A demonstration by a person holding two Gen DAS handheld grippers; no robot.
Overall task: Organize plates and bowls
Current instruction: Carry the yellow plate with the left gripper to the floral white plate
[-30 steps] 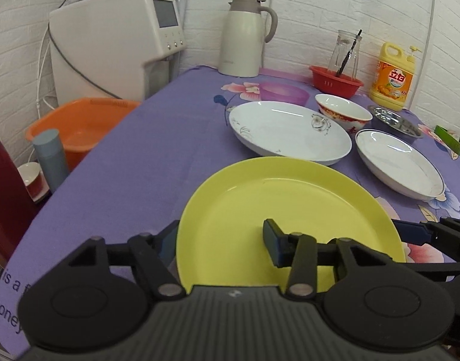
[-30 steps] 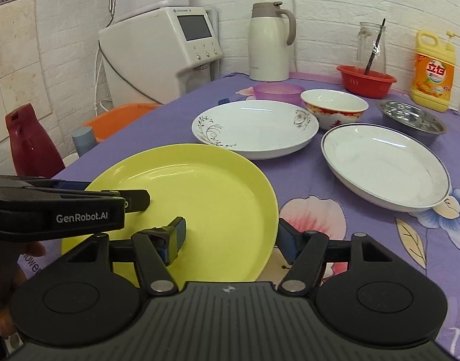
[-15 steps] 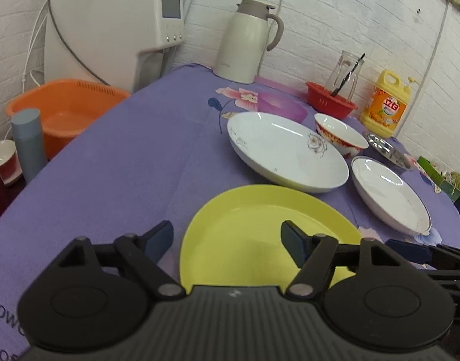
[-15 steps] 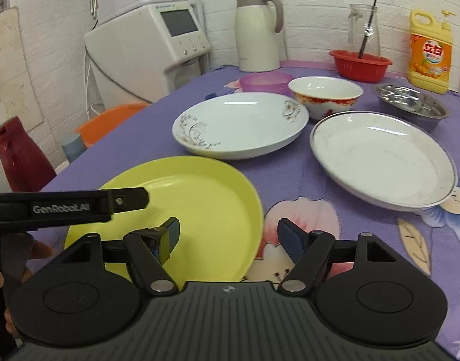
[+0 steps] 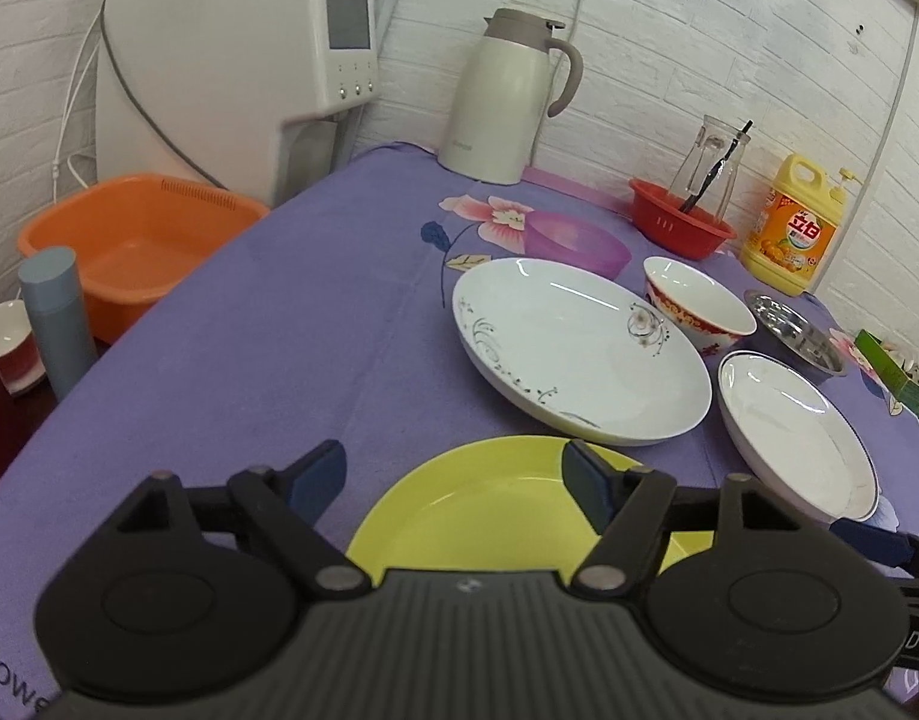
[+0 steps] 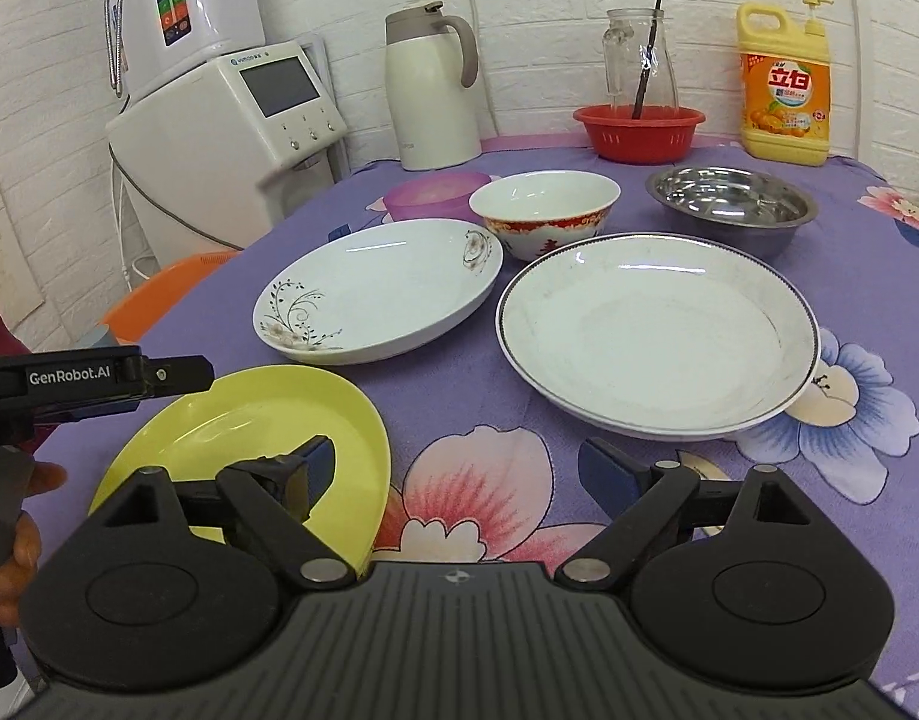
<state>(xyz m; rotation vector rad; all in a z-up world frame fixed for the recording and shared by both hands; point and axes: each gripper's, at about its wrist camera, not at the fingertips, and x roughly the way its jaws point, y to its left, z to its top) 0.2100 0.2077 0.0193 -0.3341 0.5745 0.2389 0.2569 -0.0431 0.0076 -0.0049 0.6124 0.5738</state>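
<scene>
A yellow plate (image 5: 489, 510) lies flat on the purple tablecloth at the near edge; it also shows in the right wrist view (image 6: 249, 426). My left gripper (image 5: 456, 480) is open and empty above its near rim. My right gripper (image 6: 459, 468) is open and empty, with the plate's right edge under its left finger. Beyond lie a white floral plate (image 6: 381, 288), a white blue-rimmed plate (image 6: 657, 330), a red-patterned bowl (image 6: 543, 204), a purple bowl (image 6: 429, 195) and a steel bowl (image 6: 729, 198).
At the back stand a thermos jug (image 6: 429, 90), a red basket (image 6: 639, 129) holding a glass jar, and a yellow detergent bottle (image 6: 783, 90). A white appliance (image 5: 237, 78), an orange basin (image 5: 129, 240) and a grey-blue cup (image 5: 54, 312) sit off the table's left edge.
Both grippers have pulled back and up from the yellow plate. Their jaws have opened wider. The plate stays flat on the cloth.
</scene>
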